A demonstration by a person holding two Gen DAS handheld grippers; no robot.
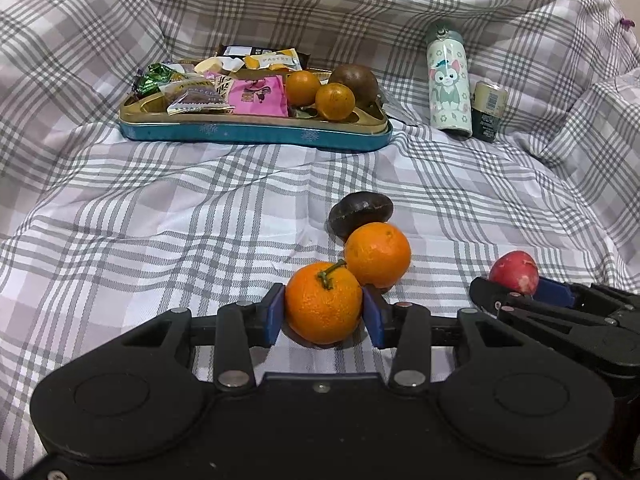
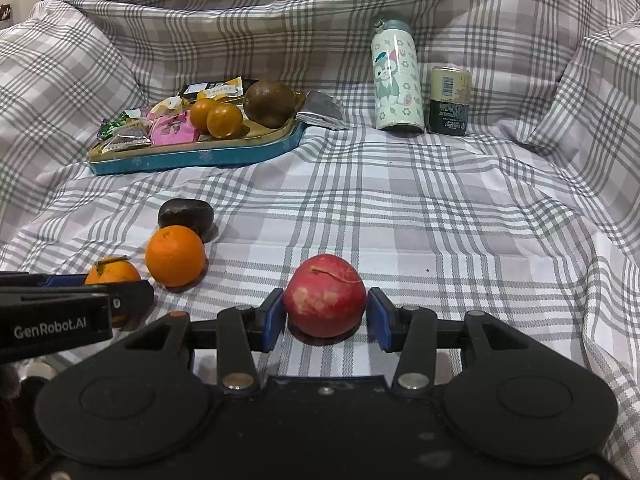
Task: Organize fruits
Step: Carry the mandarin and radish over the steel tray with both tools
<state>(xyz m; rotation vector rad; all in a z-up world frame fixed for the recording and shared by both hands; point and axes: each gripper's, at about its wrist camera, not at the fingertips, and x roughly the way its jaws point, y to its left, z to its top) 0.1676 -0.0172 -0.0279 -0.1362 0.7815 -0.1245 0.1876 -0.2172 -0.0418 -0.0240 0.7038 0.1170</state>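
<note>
My left gripper [image 1: 324, 312] is shut on a stemmed orange [image 1: 323, 303] that rests on the plaid cloth. A second orange [image 1: 377, 255] and a dark brown fruit [image 1: 361, 210] lie just beyond it. My right gripper [image 2: 326, 314] has its blue pads [image 2: 273, 316] against both sides of a red apple [image 2: 325, 295] on the cloth. The apple also shows in the left wrist view [image 1: 514, 272]. A blue tin tray [image 1: 256, 133] at the back holds two small oranges [image 1: 335, 101], a brown fruit [image 1: 355, 80] and snack packets [image 1: 208, 88].
A cat-print bottle [image 1: 447, 80] and a small green can [image 1: 487, 112] stand at the back right. A silver packet [image 2: 322, 110] lies beside the tray. The plaid cloth rises in folds on all sides.
</note>
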